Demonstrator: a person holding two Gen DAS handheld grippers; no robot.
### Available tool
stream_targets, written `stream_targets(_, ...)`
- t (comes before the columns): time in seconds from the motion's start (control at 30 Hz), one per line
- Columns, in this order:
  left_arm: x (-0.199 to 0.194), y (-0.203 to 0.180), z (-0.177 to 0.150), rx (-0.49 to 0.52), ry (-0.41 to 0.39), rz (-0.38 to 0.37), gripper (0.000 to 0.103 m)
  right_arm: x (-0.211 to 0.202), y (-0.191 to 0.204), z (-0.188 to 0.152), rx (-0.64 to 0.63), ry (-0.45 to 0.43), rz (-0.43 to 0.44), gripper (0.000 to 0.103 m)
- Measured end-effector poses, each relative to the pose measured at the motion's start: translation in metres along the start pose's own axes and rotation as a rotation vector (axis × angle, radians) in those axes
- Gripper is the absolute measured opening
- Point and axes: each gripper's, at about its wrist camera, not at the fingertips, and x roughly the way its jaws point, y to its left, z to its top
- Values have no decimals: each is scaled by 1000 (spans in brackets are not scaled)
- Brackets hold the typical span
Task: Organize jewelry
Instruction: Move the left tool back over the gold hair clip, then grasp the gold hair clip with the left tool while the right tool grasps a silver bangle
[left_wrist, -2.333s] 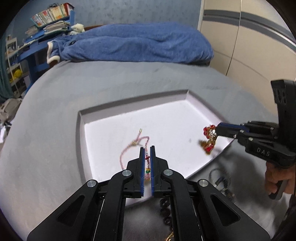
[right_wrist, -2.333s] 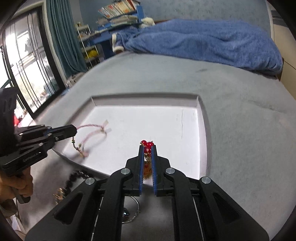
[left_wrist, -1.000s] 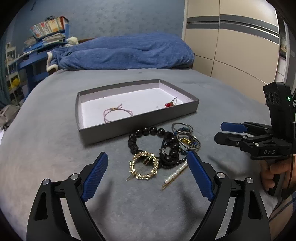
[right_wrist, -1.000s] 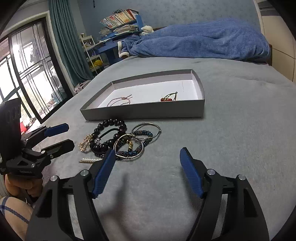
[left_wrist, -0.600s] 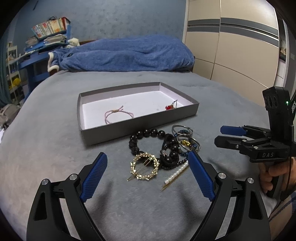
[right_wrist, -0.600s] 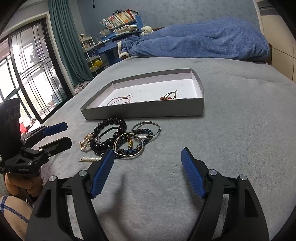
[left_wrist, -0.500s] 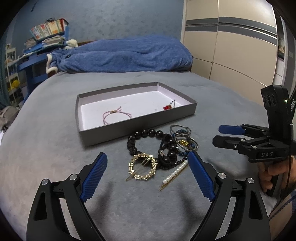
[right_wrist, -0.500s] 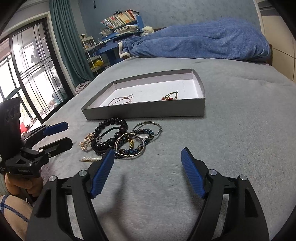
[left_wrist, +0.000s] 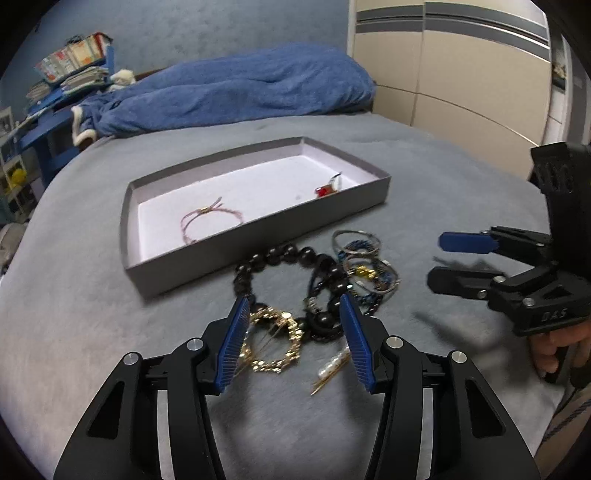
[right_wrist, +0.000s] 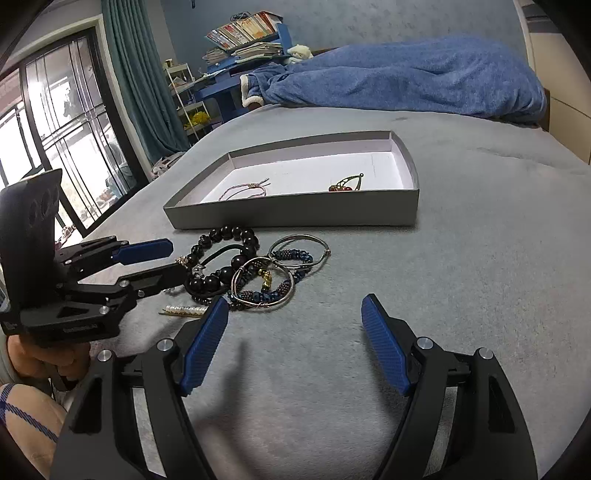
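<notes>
Two pieces, a pink cord bracelet (left_wrist: 210, 220) and a red earring (left_wrist: 327, 187), lie in the grey tray (left_wrist: 258, 236), while at six o'clock of it the jewelry pile (left_wrist: 314, 288) waits between wide-open fingers of the left gripper (left_wrist: 291, 341) and right gripper (right_wrist: 291, 345).

one tray (left_wrist: 207, 266), two grippers (left_wrist: 291, 339), several bracelets (right_wrist: 262, 284)
</notes>
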Motion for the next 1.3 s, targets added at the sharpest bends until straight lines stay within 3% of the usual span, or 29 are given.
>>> stream_targets(0.13,2,11,-3,-54,14,49,60,5,2,1,-12,26,2,74)
stream_targets(0.3,11,21,-6,-99,64,36,60,14,6,6,-30,63,15,74)
stream_targets(0.4,13,22,-8,-108,67,-5,51,19,10,8,-41,77,23,74)
stream_targets(0.43,13,22,-10,-110,65,-16,42,20,11,9,-43,81,27,74)
stream_targets(0.6,0,19,-13,-107,5,-46,43,25,15,13,-35,92,55,74)
stream_targets(0.83,-9,31,-15,-185,-40,-40,43,40,15,18,-15,133,75,73)
stream_targets(1.07,-6,31,-14,-177,-21,-33,43,51,12,17,5,161,75,47)
stream_targets(1.3,-7,34,-15,-184,-24,-36,43,37,12,11,16,109,91,47)
